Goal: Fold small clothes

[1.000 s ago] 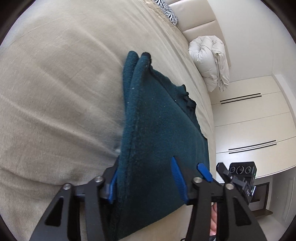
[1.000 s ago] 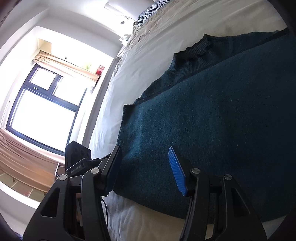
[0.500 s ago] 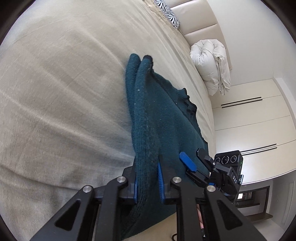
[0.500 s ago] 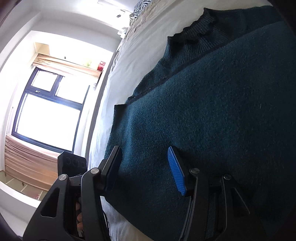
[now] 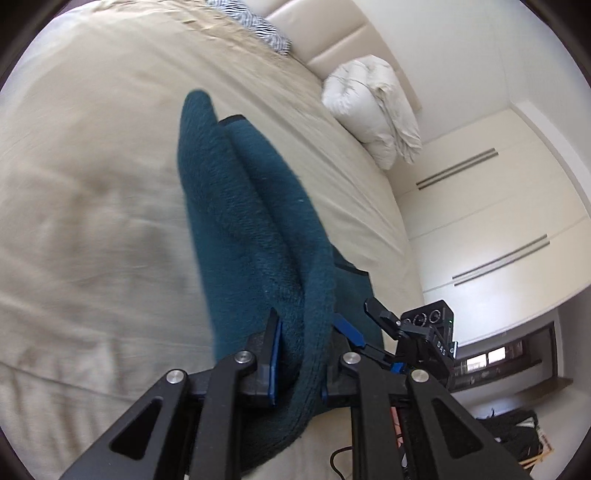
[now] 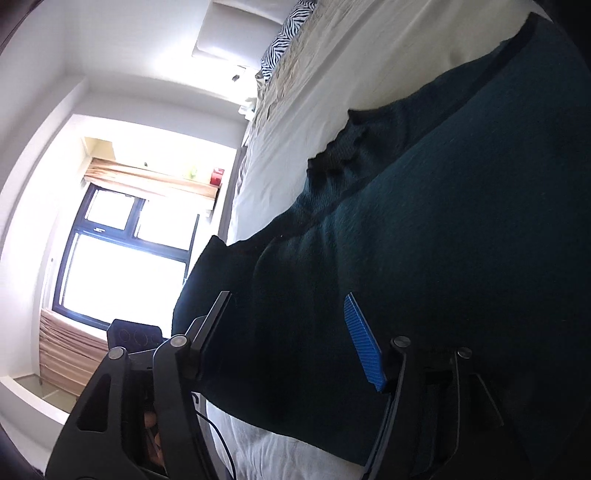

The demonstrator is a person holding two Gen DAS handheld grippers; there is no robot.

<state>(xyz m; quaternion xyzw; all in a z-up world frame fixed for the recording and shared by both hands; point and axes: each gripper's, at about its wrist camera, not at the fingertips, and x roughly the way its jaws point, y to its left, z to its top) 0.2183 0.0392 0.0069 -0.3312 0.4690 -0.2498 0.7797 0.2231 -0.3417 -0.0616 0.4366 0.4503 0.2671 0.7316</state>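
Gripping: a bunched fold of the sweater (image 5: 255,236) is pinched between the blue pads of the left gripper (image 5: 299,363), jaws pressed tight on the thick knit.
Sweater: dark teal, seen lifted in a ridge off the bed (image 5: 92,184) in the left view; in the right view it is spread flat on the sheet, ribbed collar (image 6: 340,151) turned toward the pillows.
Right gripper (image 6: 288,332): jaws are held wide apart over the sweater's near edge; black finger on the left, blue ribbed pad (image 6: 364,347) on the right; nothing is clamped between them.
Contact: whether the right fingertips touch the fabric cannot be told.
Right gripper, from the left view: its camera housing is seen just beside the sweater's lower edge.
Bed: beige cover, wrinkled near the left gripper.
Pillow (image 5: 266,31): zebra print, at the headboard (image 5: 332,40).
Duvet (image 5: 373,107): white, rolled up at the bed's far side.
Wardrobe (image 5: 491,221): cream doors behind it.
Window (image 6: 122,258): bright, overexposed, past the bed's edge.
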